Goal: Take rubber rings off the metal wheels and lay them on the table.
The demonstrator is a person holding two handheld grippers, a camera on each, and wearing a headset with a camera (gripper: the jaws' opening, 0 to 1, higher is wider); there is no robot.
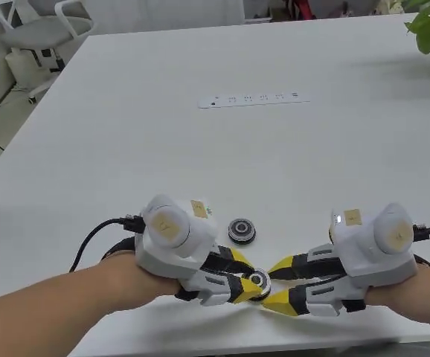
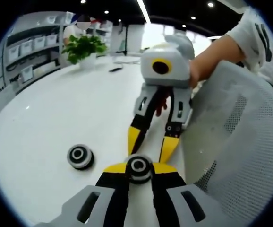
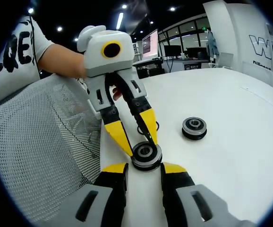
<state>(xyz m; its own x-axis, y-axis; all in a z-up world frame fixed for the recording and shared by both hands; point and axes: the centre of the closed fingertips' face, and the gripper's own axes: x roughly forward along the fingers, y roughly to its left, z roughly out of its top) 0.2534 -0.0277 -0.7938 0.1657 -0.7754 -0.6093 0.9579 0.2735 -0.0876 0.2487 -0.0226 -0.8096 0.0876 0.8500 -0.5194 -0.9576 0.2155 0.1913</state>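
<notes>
**Wheel gripped at near bench edge**

The metal wheel sits face up with its bore axis near upright, just above the near edge of the white bench. The left gripper has its jaws pinching the wheel's rim. The right gripper has its jaws spread, tips flanking the wheel; whether they touch it is unclear. The second wheel lies flat just beyond.

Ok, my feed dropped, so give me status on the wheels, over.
Left gripper shut on metal wheel. Right gripper open, tips at that wheel. Second wheel loose on table. Nothing blocking.
</notes>
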